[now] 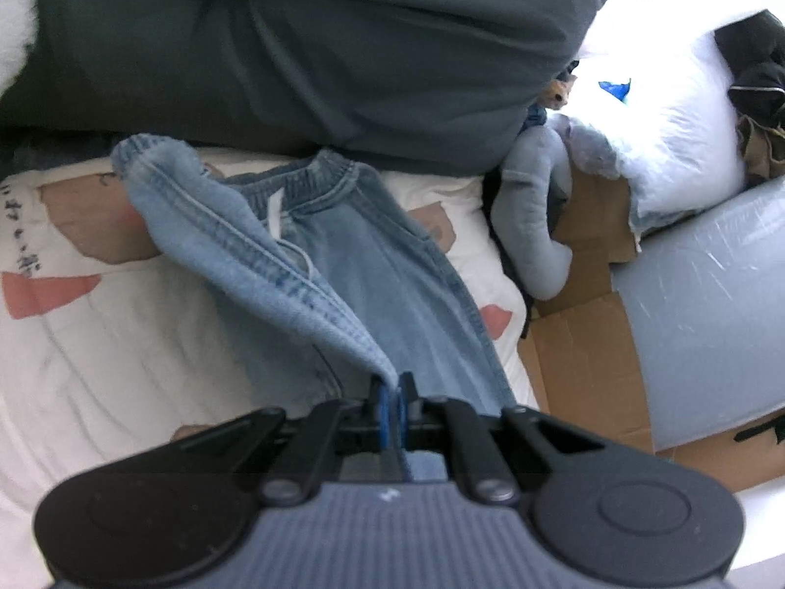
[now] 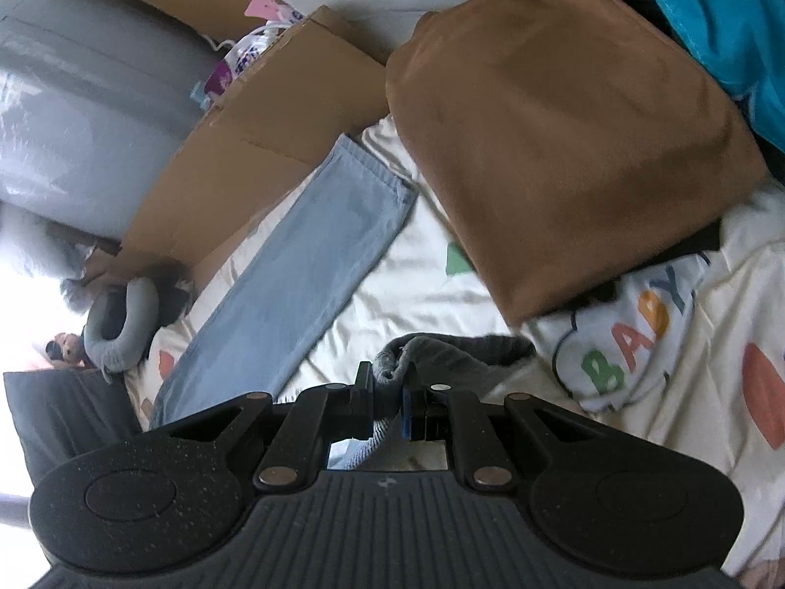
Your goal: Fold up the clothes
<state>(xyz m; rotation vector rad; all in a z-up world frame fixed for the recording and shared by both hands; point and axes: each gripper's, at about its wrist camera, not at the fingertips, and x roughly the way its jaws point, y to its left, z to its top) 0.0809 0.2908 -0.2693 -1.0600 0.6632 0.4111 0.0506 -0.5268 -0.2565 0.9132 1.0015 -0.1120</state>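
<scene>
Jaws of the left gripper [image 1: 392, 388] are pinching an edge of the jeans [image 1: 353, 255], which are lying across the bed [image 1: 98, 343] beside a cardboard box [image 2: 255, 147]. Right gripper [image 2: 390, 383] jaws are clamping a grey garment [image 2: 456, 348] above the bed.

- One pair of jeans [image 1: 373, 265]
- One dark pillow [image 1: 294, 49]
- One brown cushion [image 2: 564, 137]
- One grey neck pillow [image 1: 530, 226]
- Two tongs: left tongs [image 1: 392, 397], right tongs [image 2: 390, 388]
- One printed bedsheet [image 1: 98, 343]
</scene>
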